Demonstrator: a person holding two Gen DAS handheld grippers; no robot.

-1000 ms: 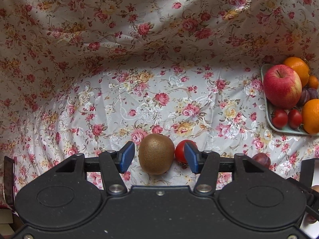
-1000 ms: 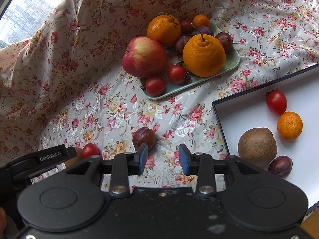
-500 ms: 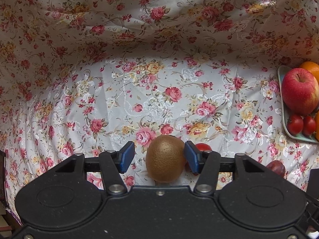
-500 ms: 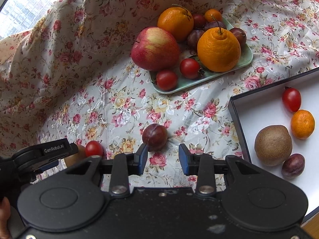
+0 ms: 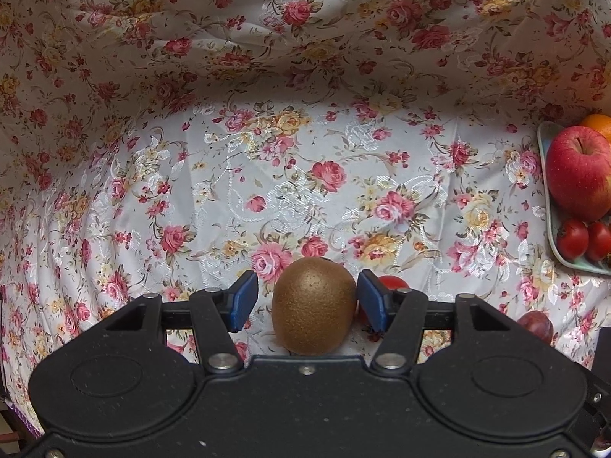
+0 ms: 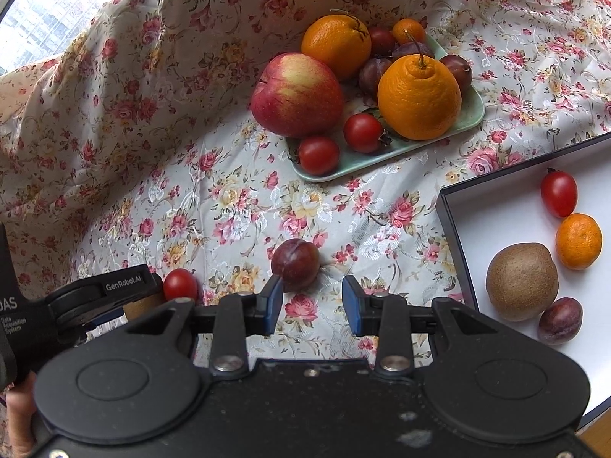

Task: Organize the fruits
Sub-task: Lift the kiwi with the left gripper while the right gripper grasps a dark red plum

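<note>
The kiwi point(image 5: 314, 307) is sitting on the flowery cloth covering the tabletop point(image 5: 290, 191), right between the blue pads of the left hand-held gripper point(image 5: 305, 301). Those jaws have just been opening wider, with the kiwi between them. The right pad looks like it's brushing the fruit or nearly so, while the left pad is standing clear with a gap, so nothing is being squeezed yet. My guess is the wider spread is there to fit around the fat middle of the kiwi before closing.

Tucked just behind the right pad there's a cherry tomato point(image 5: 391, 282), sitting close beside the kiwi, which could get nudged or pinched if the closing goes sloppy.

The right hand-held gripper point(image 6: 312, 307) is hanging over the cloth with its jaws only partly apart and nothing in them. A plum point(image 6: 295, 264) is lying just past its left pad, probably next in line.

Further out, the green plate point(image 6: 471, 114) is piled with an apple point(image 6: 297, 93), oranges, plums and cherry tomatoes. Off to the right, the white tray point(image 6: 492, 206) is already holding another kiwi point(image 6: 521, 281), a small orange, a tomato and a plum, so that seems to be where the loose pieces are going.
</note>
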